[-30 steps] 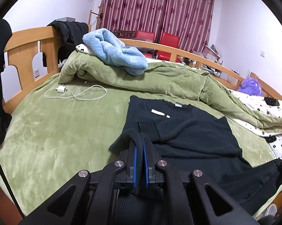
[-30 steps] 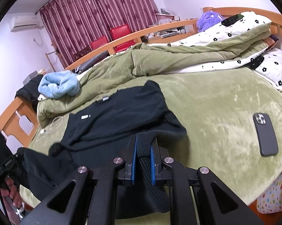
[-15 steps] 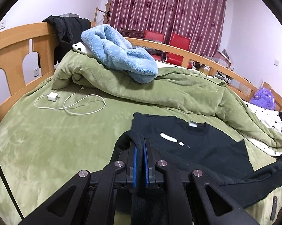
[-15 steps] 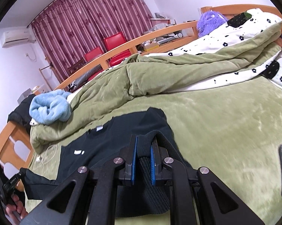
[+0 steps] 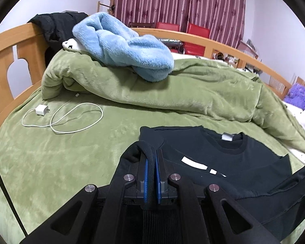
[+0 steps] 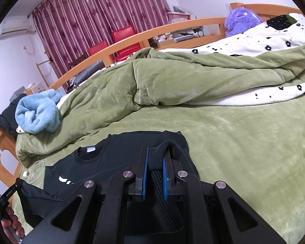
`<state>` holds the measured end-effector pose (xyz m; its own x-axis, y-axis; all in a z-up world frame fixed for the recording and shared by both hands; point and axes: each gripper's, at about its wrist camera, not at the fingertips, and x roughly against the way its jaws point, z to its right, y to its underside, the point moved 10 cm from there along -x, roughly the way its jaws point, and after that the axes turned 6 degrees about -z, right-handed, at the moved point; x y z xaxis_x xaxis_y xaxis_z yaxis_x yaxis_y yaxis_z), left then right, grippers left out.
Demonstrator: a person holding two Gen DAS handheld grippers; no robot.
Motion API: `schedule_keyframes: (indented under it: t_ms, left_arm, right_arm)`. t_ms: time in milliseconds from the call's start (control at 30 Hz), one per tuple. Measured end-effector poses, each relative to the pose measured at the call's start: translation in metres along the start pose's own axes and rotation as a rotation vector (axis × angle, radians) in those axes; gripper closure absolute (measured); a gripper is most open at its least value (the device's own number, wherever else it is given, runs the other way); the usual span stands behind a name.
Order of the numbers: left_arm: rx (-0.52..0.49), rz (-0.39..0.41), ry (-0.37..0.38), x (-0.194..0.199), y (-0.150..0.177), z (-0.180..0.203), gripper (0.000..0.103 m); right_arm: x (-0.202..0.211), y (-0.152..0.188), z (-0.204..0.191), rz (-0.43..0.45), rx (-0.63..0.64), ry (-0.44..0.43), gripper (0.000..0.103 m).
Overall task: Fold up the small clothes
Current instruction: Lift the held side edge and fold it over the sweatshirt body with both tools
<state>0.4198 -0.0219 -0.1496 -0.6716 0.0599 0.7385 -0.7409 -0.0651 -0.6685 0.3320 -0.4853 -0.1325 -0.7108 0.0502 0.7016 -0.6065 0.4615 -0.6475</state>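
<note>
Fingers [image 5: 145,174] of left gripper [image 5: 151,158] clenched on black sweatshirt [image 5: 233,162] hem; right gripper [image 6: 155,162] grasps it too. Sweatshirt lies on green bed [image 5: 51,152], nr white charger cable [image 5: 71,118].

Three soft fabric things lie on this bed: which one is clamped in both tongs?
The black sweatshirt: its ribbed hem is pinched by the left tongs and right tongs. The blue fleece and green quilt lie untouched behind it.

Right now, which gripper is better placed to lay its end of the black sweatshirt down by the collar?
Neither clearly: the left gripper and right gripper each pinch a hem corner of the black sweatshirt, both near its collar.
</note>
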Motion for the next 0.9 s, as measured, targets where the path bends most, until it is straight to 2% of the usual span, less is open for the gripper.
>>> schedule_keyframes:
  t_ms: [267,367,400,433,467,500,533,567,600,767,900]
  left_arm:
    - [-0.036,-0.050,-0.033,-0.039,0.011,0.001,0.093]
    - [-0.037,-0.081,-0.029,-0.048,0.018,0.000,0.091]
    - [-0.040,-0.090,-0.037,-0.050,0.021,-0.001,0.088]
    - [-0.043,-0.098,-0.048,-0.050,0.024,-0.002,0.086]
    - [-0.043,-0.102,-0.053,-0.049,0.026,-0.003,0.075]
    - [-0.040,-0.102,-0.057,-0.046,0.028,-0.005,0.058]
    - [-0.037,-0.097,-0.056,-0.043,0.029,-0.006,0.049]
    - [-0.031,-0.076,-0.051,-0.035,0.031,-0.007,0.035]
    - [-0.031,-0.063,-0.052,-0.029,0.032,-0.009,0.030]
    - [-0.045,-0.061,-0.060,0.005,0.050,-0.018,0.030]
    - [-0.006,-0.078,-0.048,0.028,0.075,-0.036,0.030]
  right_arm:
    - [-0.051,0.015,0.016,-0.058,0.034,0.101,0.090]
    - [-0.072,0.028,0.029,-0.135,0.044,0.165,0.079]
    - [-0.079,0.036,0.031,-0.181,0.065,0.182,0.070]
    - [-0.082,0.042,0.030,-0.211,0.088,0.178,0.066]
    - [-0.079,0.048,0.029,-0.219,0.110,0.174,0.065]
    - [-0.075,0.051,0.029,-0.215,0.122,0.180,0.056]
    - [-0.068,0.054,0.029,-0.204,0.137,0.192,0.048]
    - [-0.059,0.056,0.029,-0.192,0.150,0.199,0.045]
    - [-0.050,0.058,0.030,-0.181,0.160,0.202,0.041]
    - [0.000,0.074,0.042,-0.155,0.180,0.216,0.037]
    - [0.030,0.100,0.063,-0.175,0.149,0.214,0.037]
